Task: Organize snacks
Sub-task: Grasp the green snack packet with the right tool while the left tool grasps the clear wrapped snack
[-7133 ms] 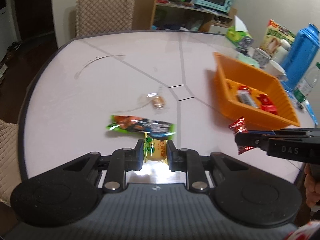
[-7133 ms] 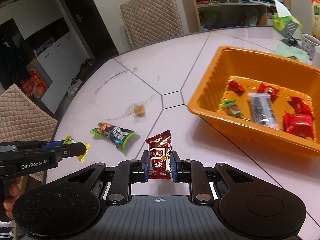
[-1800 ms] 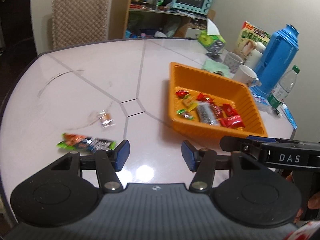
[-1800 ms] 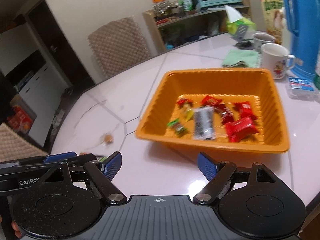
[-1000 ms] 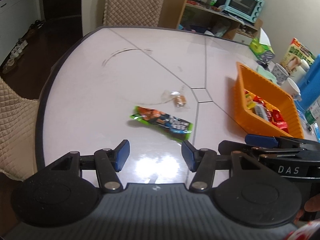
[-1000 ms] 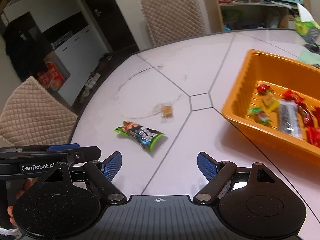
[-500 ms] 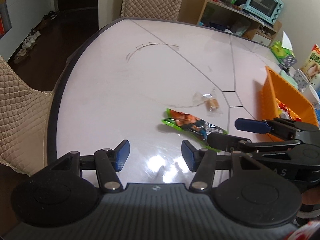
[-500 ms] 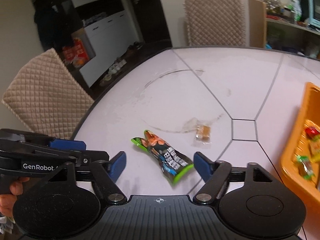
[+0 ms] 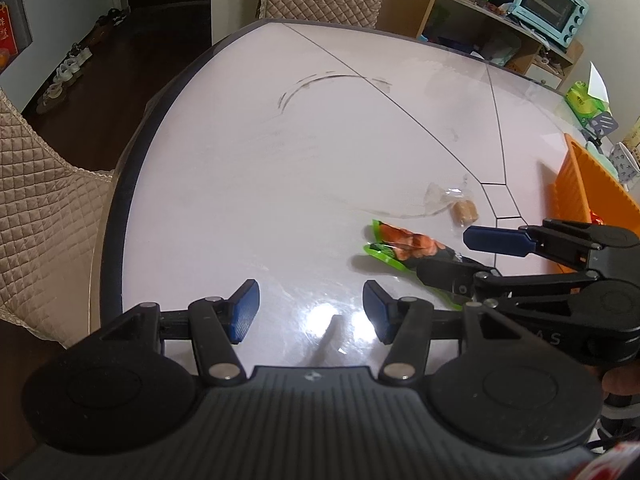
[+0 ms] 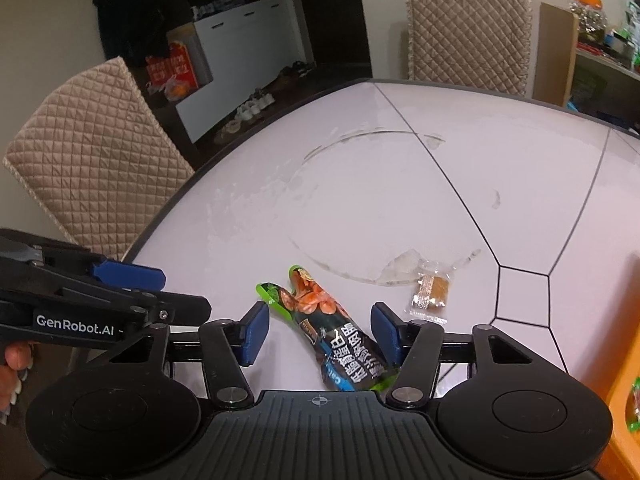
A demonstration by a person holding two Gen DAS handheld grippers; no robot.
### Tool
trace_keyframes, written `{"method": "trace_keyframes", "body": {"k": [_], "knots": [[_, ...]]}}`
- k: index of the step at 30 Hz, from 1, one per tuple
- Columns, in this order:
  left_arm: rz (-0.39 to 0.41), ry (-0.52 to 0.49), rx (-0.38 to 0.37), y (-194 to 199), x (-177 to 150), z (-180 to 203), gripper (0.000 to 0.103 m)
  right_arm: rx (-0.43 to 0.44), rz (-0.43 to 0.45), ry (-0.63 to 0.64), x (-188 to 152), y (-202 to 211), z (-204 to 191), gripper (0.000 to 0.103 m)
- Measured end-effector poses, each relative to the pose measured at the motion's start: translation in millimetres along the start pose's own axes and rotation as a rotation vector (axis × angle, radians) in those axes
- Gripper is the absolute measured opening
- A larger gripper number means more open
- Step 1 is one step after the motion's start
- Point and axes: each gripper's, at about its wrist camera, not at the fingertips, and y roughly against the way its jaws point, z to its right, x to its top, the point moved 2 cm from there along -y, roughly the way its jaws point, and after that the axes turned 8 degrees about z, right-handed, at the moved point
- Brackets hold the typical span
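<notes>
- Tabletop [image 9: 248, 168] is pale, glossy, rounded, with thin dark seam lines and a faint ring smear; lamp glare sits near the left tongs.
- Room: quilted beige chairs [image 10: 92, 152] around the tabletop, dark floor with shoes by a white cabinet, a shelf with a light-blue toaster oven [image 9: 550, 10] at the back, a green tissue box [image 9: 586, 100] at the far right edge of the tabletop.
- Left tongs [image 9: 310, 310] hang low over bare tabletop, blue pads wide apart, nothing between them.
- Right tongs [image 10: 318, 332] are spread wide too, level with the tabletop, straddling the snack packet [image 10: 332, 336]; pads not touching it as far as I can tell.
- The snack packet is long, green and dark with an orange picture, lying flat and angled, lower end under the right tongs' body.
- In the left wrist view the right tongs [image 9: 476, 256] come in from the right, one finger above the packet's [image 9: 404, 246] far end, the other across it.
- Small wrapped candy [image 10: 432, 290], brown in clear wrap, lies just beyond the packet, apart from it, near the seam junction.
- Orange basket [image 9: 580, 192] stands at the right side of the tabletop; only its ribbed wall and corner show, with a red wrapper and a green one glimpsed inside.
- A thumb shows at the left tongs' handle in the right wrist view.
</notes>
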Motion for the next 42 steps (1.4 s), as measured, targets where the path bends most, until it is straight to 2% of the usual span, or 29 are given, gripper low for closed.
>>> {"method": "trace_keyframes", "body": {"k": [11,13,24,27,32,42], "knots": [[-0.005,0.007,0.015,-5,1,-7,0.054,0.005,-0.048,0.097,-7,-24,-15,0.051],[-0.005,0.010,0.017,-6,1,-8,0.054,0.003,-0.057,0.112,-8,-27,-18,0.042],[-0.005,0.001,0.017,-6,0,-9,0.054,-0.004,-0.071,0.152,-17,-23,-29,0.030],[-0.004,-0.006,0.008,-5,0,-7,0.054,-0.011,-0.073,0.109,-17,-21,-24,0.029],[0.009,-0.034,-0.026,-4,2,2,0.054,-0.024,-0.011,-0.048,-12,3,-4,0.029],[0.042,-0.137,-0.157,-18,18,55,0.053,-0.162,0.098,-0.257,-2,69,48,0.029]]}}
